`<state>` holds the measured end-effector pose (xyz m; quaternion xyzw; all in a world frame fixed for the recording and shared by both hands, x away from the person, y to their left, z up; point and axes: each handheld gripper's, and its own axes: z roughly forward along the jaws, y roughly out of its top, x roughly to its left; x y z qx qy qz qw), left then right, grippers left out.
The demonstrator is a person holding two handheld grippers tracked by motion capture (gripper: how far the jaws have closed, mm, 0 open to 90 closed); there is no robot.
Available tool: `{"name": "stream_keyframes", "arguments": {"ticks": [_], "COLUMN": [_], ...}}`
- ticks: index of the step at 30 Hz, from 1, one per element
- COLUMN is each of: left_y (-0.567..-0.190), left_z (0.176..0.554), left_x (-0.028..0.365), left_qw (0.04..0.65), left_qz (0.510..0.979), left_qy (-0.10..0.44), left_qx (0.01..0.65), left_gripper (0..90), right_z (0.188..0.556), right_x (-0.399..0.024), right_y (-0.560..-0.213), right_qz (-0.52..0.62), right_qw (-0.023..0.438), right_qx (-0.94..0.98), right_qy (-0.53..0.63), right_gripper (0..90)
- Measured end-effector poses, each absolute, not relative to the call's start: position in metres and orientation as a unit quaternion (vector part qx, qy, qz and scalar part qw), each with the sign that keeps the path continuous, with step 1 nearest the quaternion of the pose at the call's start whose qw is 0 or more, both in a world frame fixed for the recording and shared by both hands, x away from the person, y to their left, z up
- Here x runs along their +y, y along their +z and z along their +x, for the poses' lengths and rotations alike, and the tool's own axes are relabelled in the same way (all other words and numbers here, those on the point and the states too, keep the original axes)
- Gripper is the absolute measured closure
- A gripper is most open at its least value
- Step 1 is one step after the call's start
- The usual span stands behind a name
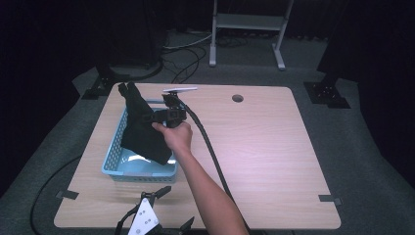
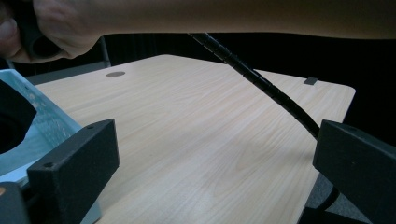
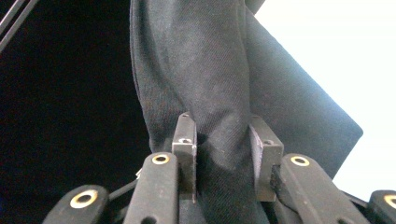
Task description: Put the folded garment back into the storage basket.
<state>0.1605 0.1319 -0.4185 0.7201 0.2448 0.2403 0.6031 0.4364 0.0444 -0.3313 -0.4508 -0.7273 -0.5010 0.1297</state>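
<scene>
While the right gripper [image 1: 147,117] clamps its jaws tight on a bunched fold of black cloth [image 1: 142,129], the garment hangs lifted over the blue perforated basket [image 1: 113,161] near the tabletop's left edge, its lower end down inside, probably so it clears the rim. Left gripper [image 1: 164,208] waits at the near edge, jaws spread wide, holding nothing.

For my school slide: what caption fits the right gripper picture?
The right gripper has its jaws pinched shut on a bunched fold of black cloth.
</scene>
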Motion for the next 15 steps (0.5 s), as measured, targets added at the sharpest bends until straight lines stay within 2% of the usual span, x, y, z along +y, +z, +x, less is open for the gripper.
{"name": "stream_keyframes", "arguments": {"ticks": [15], "left_y": [-0.418], "left_z": [0.161], "left_x": [0.133], "left_qw": [0.603], "left_qz": [0.721], "left_qy": [0.241], "left_qx": [0.244], "left_gripper": [0.0], "right_z": [0.44], "right_x": [0.047], "right_y": [-0.347], "right_qz": [-0.465], "right_qw": [0.131], "right_qx": [-0.721], "right_qy": [-0.497], "right_gripper": [69.4]}}
